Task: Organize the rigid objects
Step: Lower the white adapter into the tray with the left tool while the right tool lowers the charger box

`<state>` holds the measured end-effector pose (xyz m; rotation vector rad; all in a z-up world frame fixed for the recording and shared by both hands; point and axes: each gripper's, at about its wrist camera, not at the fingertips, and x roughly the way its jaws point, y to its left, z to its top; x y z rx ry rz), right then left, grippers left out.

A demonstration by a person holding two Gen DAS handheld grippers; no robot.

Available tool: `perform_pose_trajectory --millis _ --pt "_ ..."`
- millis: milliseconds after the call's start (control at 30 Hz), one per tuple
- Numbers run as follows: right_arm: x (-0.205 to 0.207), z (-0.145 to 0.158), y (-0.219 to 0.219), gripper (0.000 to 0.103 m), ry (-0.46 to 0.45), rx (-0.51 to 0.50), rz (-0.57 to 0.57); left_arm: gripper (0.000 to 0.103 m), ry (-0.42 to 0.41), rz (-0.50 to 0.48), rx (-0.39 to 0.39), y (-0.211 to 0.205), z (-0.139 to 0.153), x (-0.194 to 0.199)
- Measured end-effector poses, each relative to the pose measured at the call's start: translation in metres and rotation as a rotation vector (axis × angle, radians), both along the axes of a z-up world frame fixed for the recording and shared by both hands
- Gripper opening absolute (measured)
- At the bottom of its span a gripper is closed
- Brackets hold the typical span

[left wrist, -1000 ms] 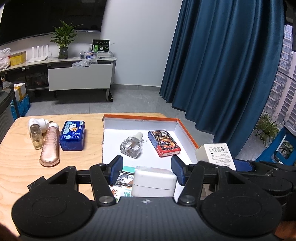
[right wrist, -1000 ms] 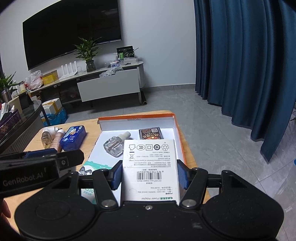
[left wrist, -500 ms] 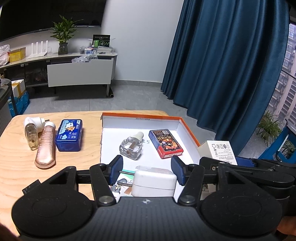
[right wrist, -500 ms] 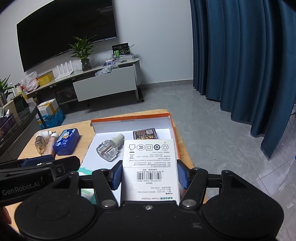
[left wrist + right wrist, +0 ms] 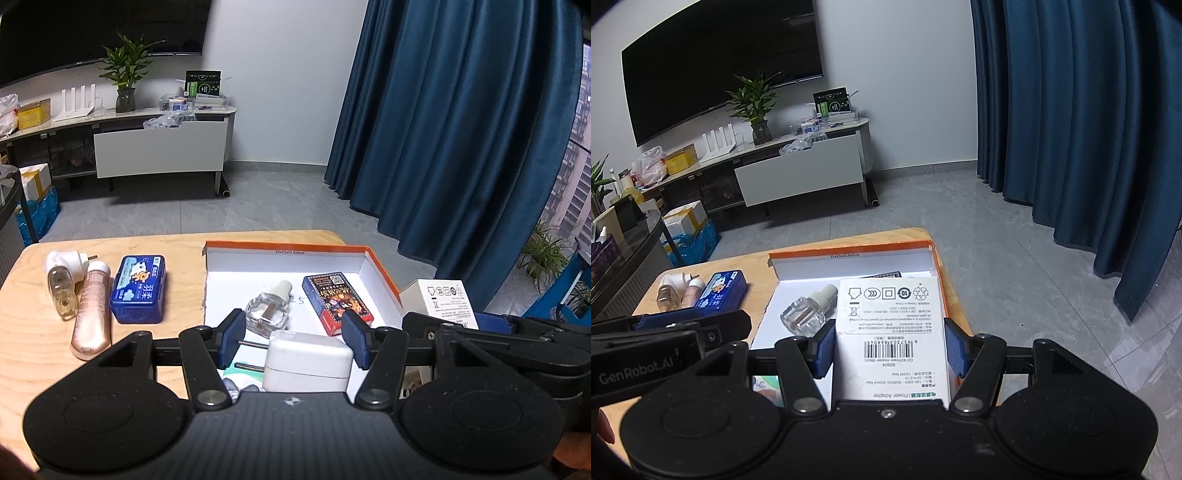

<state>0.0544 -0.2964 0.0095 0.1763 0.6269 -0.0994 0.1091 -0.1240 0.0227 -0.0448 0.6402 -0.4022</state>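
My left gripper point(image 5: 293, 341) holds a white plug adapter point(image 5: 308, 363) between its blue pads, prongs pointing left, above the near part of the white orange-rimmed box point(image 5: 291, 253). My right gripper point(image 5: 890, 349) is shut on a white power adapter carton point(image 5: 892, 332), held above the box's right side point(image 5: 934, 258); the carton also shows in the left wrist view point(image 5: 445, 299). Inside the box lie a clear glass bottle point(image 5: 267, 312) and a red card pack point(image 5: 336, 301).
On the wooden table point(image 5: 37, 350) left of the box lie a blue tin point(image 5: 138, 290), a rose-gold tube point(image 5: 92, 319) and a white plug-in bottle point(image 5: 61, 282). Printed packets point(image 5: 240, 384) lie under the left gripper. A blue curtain point(image 5: 461, 147) hangs on the right.
Both grippers have risen and drawn back a little with their loads; the table objects look smaller and farther. Nothing was let go.
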Motion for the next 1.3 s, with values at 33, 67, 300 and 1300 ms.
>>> perform_pose_trajectory --millis 33,67,300,1300 --pt "0.003 0.002 -0.001 0.07 0.0 0.001 0.0 0.058 0.001 0.0 -0.001 0.0 0.001 0.002" --pt "0.005 0.003 -0.001 0.07 -0.001 0.0 0.0 0.058 0.001 -0.001 -0.001 -0.001 0.002 0.004" --pt "0.017 0.01 -0.004 0.07 -0.003 0.004 -0.003 0.058 0.004 -0.01 0.007 -0.006 0.004 0.014" --pt "0.057 0.007 -0.012 0.07 0.019 0.0 -0.004 0.058 0.044 -0.034 0.021 -0.02 -0.006 0.038"
